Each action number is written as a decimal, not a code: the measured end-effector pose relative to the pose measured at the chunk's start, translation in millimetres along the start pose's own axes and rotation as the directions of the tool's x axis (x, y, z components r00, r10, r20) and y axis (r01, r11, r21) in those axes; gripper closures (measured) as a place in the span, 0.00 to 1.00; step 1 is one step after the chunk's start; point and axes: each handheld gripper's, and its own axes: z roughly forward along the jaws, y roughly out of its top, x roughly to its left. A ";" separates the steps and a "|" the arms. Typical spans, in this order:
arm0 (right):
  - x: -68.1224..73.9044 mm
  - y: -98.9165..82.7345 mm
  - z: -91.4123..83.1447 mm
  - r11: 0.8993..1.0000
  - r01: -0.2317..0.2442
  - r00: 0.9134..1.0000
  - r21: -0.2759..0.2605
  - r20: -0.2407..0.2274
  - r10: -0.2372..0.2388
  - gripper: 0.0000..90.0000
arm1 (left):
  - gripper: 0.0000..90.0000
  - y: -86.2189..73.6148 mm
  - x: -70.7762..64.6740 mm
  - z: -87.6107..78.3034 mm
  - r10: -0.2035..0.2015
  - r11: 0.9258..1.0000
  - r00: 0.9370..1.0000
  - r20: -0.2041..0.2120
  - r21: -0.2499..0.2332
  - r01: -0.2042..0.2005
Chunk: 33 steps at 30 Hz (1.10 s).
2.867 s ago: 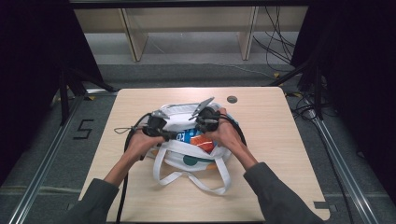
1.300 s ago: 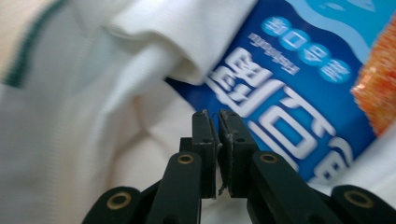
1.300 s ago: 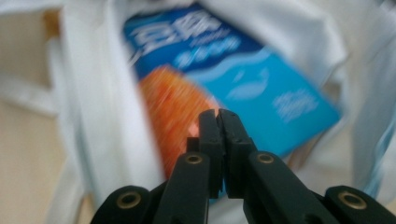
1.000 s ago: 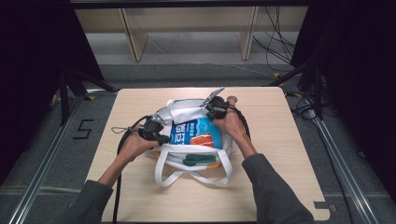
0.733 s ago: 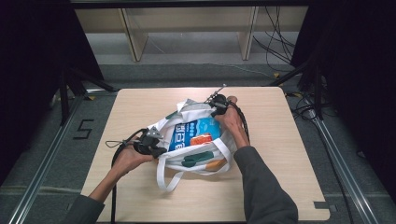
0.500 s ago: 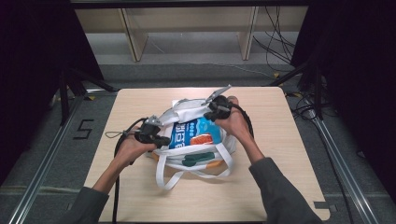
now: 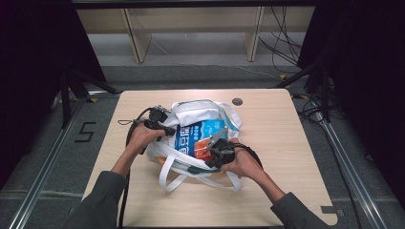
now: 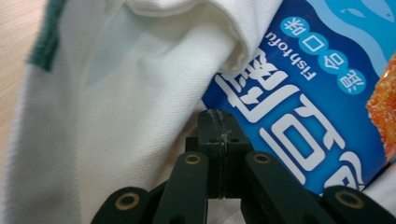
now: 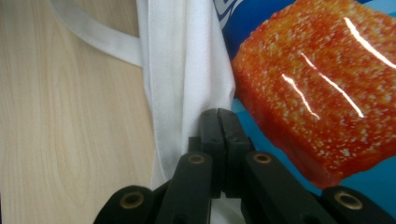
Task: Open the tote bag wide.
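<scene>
On the tabletop [image 7: 286, 143], mid-board, lies a white bag [image 7: 200, 114] with a blue packet [image 7: 193, 136] showing at its mouth. Left claw [image 8: 217, 122] is pressed together at the cloth edge beside the packet, its jaws just finished closing. Right claw [image 9: 218, 119] is pressed together too, against bag cloth next to the packet's orange print. White handles [image 7: 172, 179] trail toward the person.

Snack packet [image 7: 198, 137] inside tote bag [image 7: 200, 112] on table [image 7: 282, 138], mid-table.
</scene>
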 end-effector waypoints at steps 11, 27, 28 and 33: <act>-31.0 -0.9 -57.3 0.964 -0.086 0.985 -0.253 0.123 0.120 0.98 | 0.92 -4.5 -12.1 -45.0 0.016 0.987 0.998 0.061 -0.162 -0.006; -50.7 -18.1 -81.5 0.942 -0.134 0.957 -0.309 0.206 0.203 0.97 | 0.87 -21.1 -0.2 -70.5 -0.012 0.973 1.000 0.029 -0.230 0.018; -49.7 -18.6 -82.8 0.940 -0.141 0.955 -0.310 0.207 0.212 0.97 | 0.87 -22.3 0.8 -72.3 -0.011 0.973 0.999 0.031 -0.231 0.018; -46.1 -23.2 -92.7 0.933 -0.117 0.953 -0.342 0.226 0.203 0.97 | 0.87 -30.9 -2.1 -80.9 -0.020 0.965 0.999 0.034 -0.262 0.028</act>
